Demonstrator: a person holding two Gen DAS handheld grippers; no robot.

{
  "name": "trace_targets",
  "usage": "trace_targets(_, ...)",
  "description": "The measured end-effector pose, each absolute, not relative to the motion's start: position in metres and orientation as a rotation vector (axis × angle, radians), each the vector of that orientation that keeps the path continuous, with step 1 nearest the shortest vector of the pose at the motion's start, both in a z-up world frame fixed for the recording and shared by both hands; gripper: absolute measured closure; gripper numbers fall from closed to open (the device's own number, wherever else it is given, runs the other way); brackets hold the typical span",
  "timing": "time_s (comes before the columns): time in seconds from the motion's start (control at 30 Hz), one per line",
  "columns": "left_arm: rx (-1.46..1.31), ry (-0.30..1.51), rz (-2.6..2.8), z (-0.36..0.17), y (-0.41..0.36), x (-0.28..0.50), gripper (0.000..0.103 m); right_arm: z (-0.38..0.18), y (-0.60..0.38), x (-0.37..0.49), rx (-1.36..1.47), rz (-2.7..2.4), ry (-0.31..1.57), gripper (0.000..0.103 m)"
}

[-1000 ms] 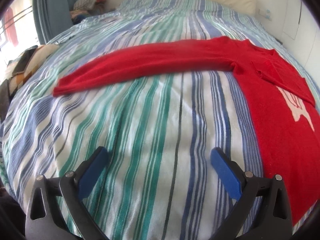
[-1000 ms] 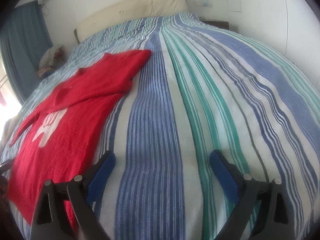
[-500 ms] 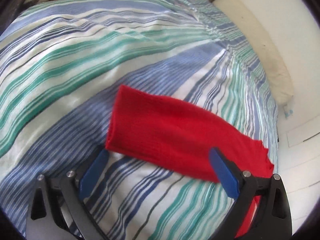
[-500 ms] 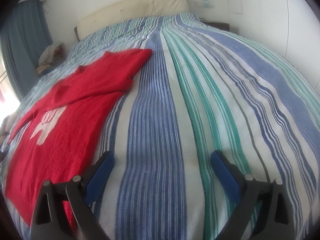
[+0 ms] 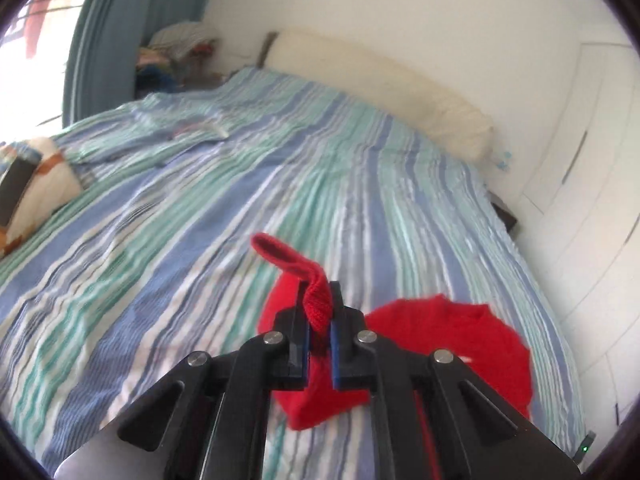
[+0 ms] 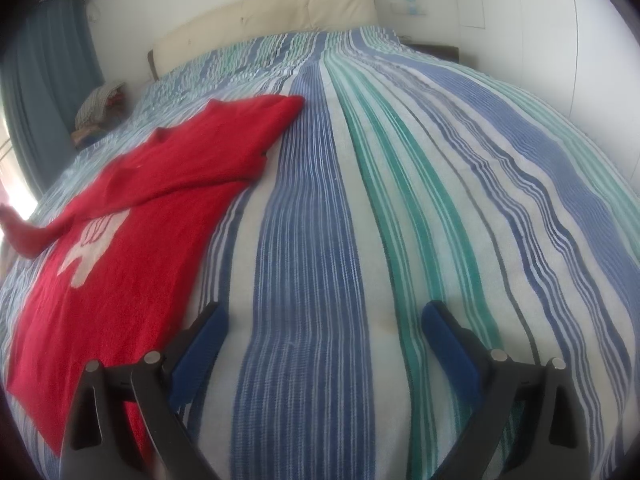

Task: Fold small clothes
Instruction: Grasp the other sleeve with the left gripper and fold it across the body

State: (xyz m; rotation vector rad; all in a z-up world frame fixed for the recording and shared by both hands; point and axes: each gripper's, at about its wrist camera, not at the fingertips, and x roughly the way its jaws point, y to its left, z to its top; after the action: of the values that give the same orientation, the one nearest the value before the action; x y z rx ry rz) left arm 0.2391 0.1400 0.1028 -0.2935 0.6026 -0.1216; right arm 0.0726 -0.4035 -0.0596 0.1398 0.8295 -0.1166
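Observation:
A small red sweater (image 6: 120,216) with a white motif lies flat on the striped bed (image 6: 320,240). Its right sleeve lies folded across the chest. My left gripper (image 5: 319,320) is shut on the cuff of the left sleeve (image 5: 316,300) and holds it lifted above the bed; the sweater's body (image 5: 460,352) shows below and to the right. In the right wrist view the lifted sleeve (image 6: 20,232) hangs at the far left. My right gripper (image 6: 320,332) is open and empty, low over the bedspread to the right of the sweater.
A cream headboard (image 6: 280,12) runs along the far side of the bed. A patterned cushion (image 5: 24,192) lies at the left edge. A heap of clothes (image 5: 176,52) and a blue curtain (image 5: 112,40) stand in the far left corner. White wardrobe doors (image 5: 580,200) flank the right.
My left gripper swung to the sleeve's cuff, closed on it and lifted it off the bed. My right gripper stayed open and nearly still.

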Motion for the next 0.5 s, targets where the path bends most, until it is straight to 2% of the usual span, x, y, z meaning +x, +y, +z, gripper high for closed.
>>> trace_targets(0.13, -0.151, 0.563, -0.334, 0.141, 0.028, 0.255, 0.097, -0.059, -0.403, 0.072, 0.138, -0.118, 0.83, 0.006)
trace_targets(0.23, -0.063, 0.593, -0.461, 0.13, -0.046, 0.262, 0.095, -0.059, -0.404, 0.072, 0.141, -0.115, 0.829, 0.006)
trace_targets(0.27, -0.043, 0.635, -0.519, 0.119, -0.068, 0.266, 0.09, -0.059, -0.404, 0.072, 0.143, -0.115, 0.829, 0.006)
trace_targets(0.3, -0.025, 0.675, -0.556, 0.106, -0.085, 0.266, 0.085, -0.059, -0.404, 0.072, 0.144, -0.114, 0.829, 0.006)
trace_targets(0.37, 0.016, 0.759, -0.602, 0.081, -0.111, 0.268, 0.028, -0.059, -0.404, 0.072, 0.146, -0.113, 0.828, 0.006)
trace_targets(0.4, 0.027, 0.774, -0.599, 0.072, -0.116, 0.266, 0.021, -0.059, -0.404, 0.072, 0.148, -0.111, 0.828, 0.006)
trace_targets(0.43, 0.031, 0.776, -0.59, 0.064, -0.117, 0.264, 0.018, -0.059, -0.405, 0.073, 0.15, -0.11, 0.827, 0.006)
trace_targets(0.5, 0.021, 0.802, -0.573, 0.052, -0.104, 0.264, 0.018, -0.059, -0.405, 0.073, 0.152, -0.108, 0.826, 0.006)
